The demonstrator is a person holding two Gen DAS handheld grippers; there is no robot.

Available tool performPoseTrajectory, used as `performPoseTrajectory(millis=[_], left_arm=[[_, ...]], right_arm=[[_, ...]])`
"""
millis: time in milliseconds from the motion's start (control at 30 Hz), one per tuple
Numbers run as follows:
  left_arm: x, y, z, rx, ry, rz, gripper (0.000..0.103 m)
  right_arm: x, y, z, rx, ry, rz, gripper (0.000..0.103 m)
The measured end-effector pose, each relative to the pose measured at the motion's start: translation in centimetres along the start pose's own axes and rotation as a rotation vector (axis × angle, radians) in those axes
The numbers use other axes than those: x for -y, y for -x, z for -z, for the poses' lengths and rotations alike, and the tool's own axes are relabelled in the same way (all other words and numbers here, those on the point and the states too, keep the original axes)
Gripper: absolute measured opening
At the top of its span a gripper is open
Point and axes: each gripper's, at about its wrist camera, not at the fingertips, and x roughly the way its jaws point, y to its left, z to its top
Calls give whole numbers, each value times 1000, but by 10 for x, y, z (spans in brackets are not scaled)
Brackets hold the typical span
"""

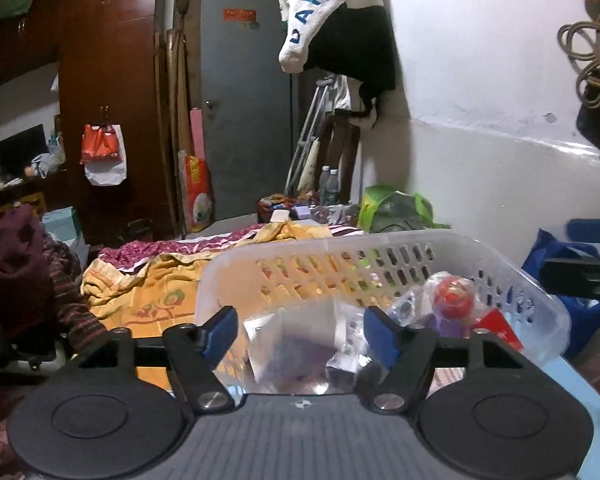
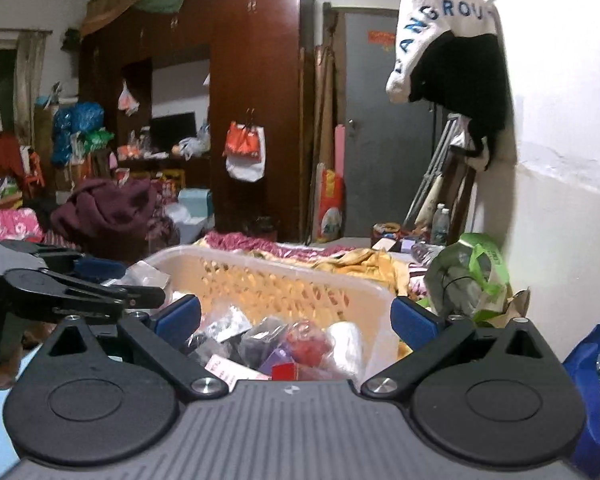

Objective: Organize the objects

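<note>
A white perforated plastic basket (image 1: 380,248) stands on the bed, also in the right wrist view (image 2: 300,276). It holds several packets, among them a clear plastic bag (image 1: 300,356), a red and purple toy (image 1: 452,300) and a red card (image 1: 500,328). My left gripper (image 1: 300,336) is open over the basket's near left side, with the clear bag between its blue pads, not gripped. My right gripper (image 2: 296,316) is open and empty at the basket's near side, over the red toy (image 2: 308,340). The left gripper shows at the left of the right wrist view (image 2: 100,280).
A yellow patterned blanket (image 1: 148,288) covers the bed left of the basket. A green bag (image 2: 472,276) lies right of it by the white wall. A blue bag (image 2: 596,392) with bottles sits at far right. Dark clothes (image 2: 108,208), wardrobe and grey door stand behind.
</note>
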Motion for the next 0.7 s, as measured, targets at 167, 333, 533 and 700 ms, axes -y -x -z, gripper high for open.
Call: performPoseTrajectory(millis=[167, 333, 533, 700], left_arm=[[4, 21, 9, 25, -21, 14, 87], [11, 34, 13, 33, -16, -5, 95], [18, 35, 13, 17, -61, -40, 96], [18, 39, 14, 20, -50, -44, 96]], right_arm=[[4, 3, 6, 0, -26, -20, 103], [9, 8, 8, 11, -85, -19, 103], [6, 5, 10, -22, -55, 36, 103], [12, 6, 12, -49, -83, 11, 103]])
